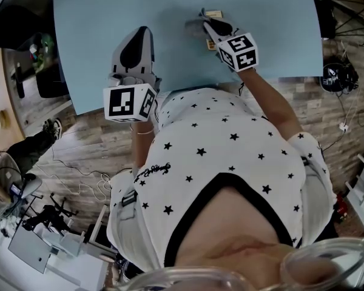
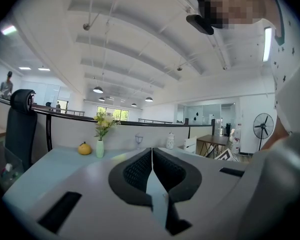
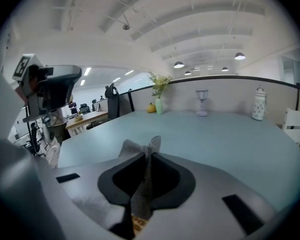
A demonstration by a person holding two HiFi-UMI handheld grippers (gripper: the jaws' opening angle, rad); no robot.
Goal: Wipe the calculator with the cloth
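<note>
My right gripper (image 1: 205,19) is low over the far middle of the light blue table (image 1: 109,17), shut on a grey cloth (image 1: 196,25). In the right gripper view the cloth (image 3: 143,184) is pinched between the jaws and sticks out past the tips of that gripper (image 3: 147,156). The calculator (image 1: 213,13) lies under the cloth and gripper; only its beige edges show. My left gripper (image 1: 139,34) hovers near the table's front edge, to the left, with its jaws shut on nothing. In the left gripper view this gripper (image 2: 151,156) points across the table.
A vase of flowers (image 2: 100,146) and an orange fruit (image 2: 84,148) stand at the table's far edge, with a goblet (image 3: 202,104) and a white jar (image 3: 259,106) nearby. A black chair (image 2: 21,124) is beyond the table. Cables lie on the wooden floor (image 1: 79,162).
</note>
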